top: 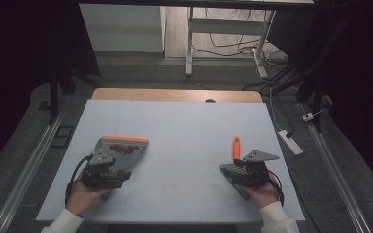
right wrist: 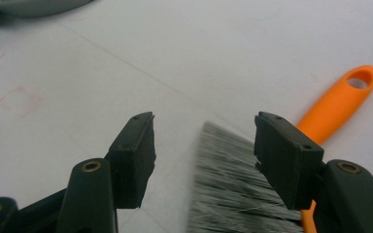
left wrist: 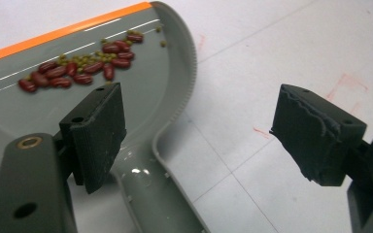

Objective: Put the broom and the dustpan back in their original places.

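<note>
Jaws of the left gripper (left wrist: 194, 141) stand wide apart over the grey handle of the dustpan (left wrist: 141, 97), gripping nothing, so the pan rests free on the white table (top: 184, 126) with its orange lip on the far side. Red beans (left wrist: 82, 70) and small green ones lie in a line near that lip. The right gripper (right wrist: 201, 155) is likewise released, its jaws parted above the grey bristles of the brush (right wrist: 233, 189), whose orange handle points away. By the look of it the sweeping is finished and the tools are being set down. To do this well, lift each gripper straight up and clear, without nudging the pan handle or tipping the beans out
</note>
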Motion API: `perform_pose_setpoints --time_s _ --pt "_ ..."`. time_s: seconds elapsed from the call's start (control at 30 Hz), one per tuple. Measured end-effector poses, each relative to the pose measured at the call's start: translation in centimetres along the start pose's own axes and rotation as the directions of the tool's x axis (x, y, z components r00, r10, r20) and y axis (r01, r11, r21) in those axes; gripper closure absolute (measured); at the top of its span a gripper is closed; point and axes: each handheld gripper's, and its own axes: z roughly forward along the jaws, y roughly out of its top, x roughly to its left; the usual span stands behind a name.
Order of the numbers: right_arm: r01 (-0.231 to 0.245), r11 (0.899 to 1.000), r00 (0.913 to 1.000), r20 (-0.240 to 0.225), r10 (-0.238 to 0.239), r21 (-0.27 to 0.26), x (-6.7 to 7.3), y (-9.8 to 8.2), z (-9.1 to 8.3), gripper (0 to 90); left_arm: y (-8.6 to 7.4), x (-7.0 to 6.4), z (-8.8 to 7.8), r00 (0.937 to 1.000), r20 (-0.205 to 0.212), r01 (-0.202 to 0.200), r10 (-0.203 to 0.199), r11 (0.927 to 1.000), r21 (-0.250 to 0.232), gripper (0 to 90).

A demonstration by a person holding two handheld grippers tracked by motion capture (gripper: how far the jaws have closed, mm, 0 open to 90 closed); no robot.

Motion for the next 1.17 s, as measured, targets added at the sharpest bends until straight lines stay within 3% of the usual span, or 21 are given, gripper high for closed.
perform_pose_setpoints --time_s 0.13,0.27,0.6,1.17 --pt "0.003 1.000 0.9995 -0.031 -0.004 -0.016 0.3 -0.3 -0.4 39.9 -0.4 -0.2 -0.1 0.9995 0.029 -0.015 0.015 0.9999 -0.007 20.5" --pt "0.012 1.000 0.9995 -0.031 -0.012 -0.022 0.3 -0.8 -0.8 40.1 -0.9 -0.7 -0.1 0.9985 0.042 -0.034 0.034 0.9994 -0.009 20.7" --pt "0.032 0.999 0.9987 -0.039 -0.034 -0.032 0.1 -1.1 -0.9 40.3 -1.0 -0.6 -0.1 0.9994 0.022 -0.027 0.027 0.9996 -0.010 21.1" --pt "0.042 0.998 0.9977 -0.051 -0.044 -0.045 0.4 -1.0 -1.0 40.3 -1.0 -0.4 -0.1 0.9996 0.023 -0.017 0.017 0.9998 -0.007 21.3"
